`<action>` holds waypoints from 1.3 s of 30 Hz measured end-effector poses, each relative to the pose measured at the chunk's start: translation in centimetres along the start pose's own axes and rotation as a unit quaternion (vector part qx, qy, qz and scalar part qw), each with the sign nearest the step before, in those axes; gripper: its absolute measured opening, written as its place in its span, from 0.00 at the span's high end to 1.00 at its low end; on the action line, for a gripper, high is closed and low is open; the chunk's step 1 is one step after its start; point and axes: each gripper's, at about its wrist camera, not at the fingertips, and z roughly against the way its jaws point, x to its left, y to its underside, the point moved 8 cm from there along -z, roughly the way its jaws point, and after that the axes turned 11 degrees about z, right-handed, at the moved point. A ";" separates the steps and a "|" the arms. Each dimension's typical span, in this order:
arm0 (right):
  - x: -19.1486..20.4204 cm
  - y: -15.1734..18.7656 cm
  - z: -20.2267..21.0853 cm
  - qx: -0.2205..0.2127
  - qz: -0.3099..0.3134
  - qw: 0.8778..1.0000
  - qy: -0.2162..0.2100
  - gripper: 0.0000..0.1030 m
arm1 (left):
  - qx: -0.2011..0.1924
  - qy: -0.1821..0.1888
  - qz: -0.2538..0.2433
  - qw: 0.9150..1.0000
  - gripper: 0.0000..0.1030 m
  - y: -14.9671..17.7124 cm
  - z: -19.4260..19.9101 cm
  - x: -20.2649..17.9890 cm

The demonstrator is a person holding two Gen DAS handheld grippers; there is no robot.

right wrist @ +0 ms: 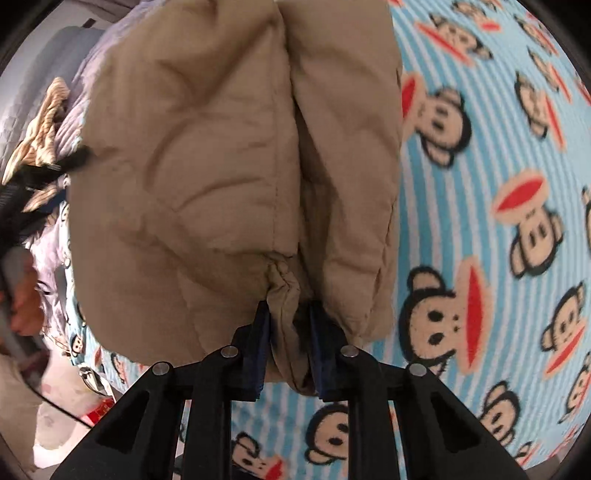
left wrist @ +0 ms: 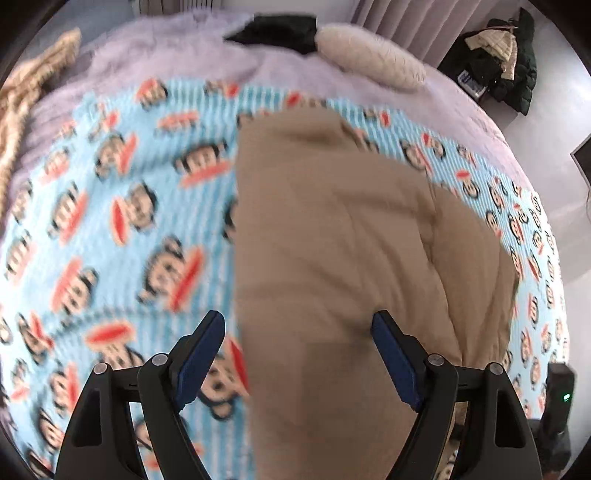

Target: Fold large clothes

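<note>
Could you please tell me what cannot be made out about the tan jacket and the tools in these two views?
- Left wrist: tan jacket near end, cut off by the bottom edge behind the open left tool.
- Left wrist: blanket print, motion-blurred.
- Right wrist: pinched jacket part, covered by right tool fingers.
- Right wrist: clutter at left edge, too distorted.

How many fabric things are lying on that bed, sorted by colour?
Tan padded jacket: 1
Blue monkey-print blanket: 1
Lilac bedspread: 1
Cream pillow: 1
Black garment: 1
Beige knit throw: 1
Total: 6
</note>
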 end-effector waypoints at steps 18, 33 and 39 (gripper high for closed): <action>0.0 -7.9 11.0 -0.163 0.023 0.986 0.005 0.80 | 0.011 -0.039 -0.030 0.999 0.19 -3.3 -5.0 -2.6; -2.3 -13.0 2.9 -0.075 -0.039 0.996 0.038 0.77 | 0.027 -0.049 -0.033 0.998 0.19 -2.8 -3.5 -2.0; -1.7 -10.2 4.8 -0.058 -0.052 0.997 0.010 0.70 | 0.031 -0.052 -0.035 0.998 0.19 -0.8 -1.4 -1.5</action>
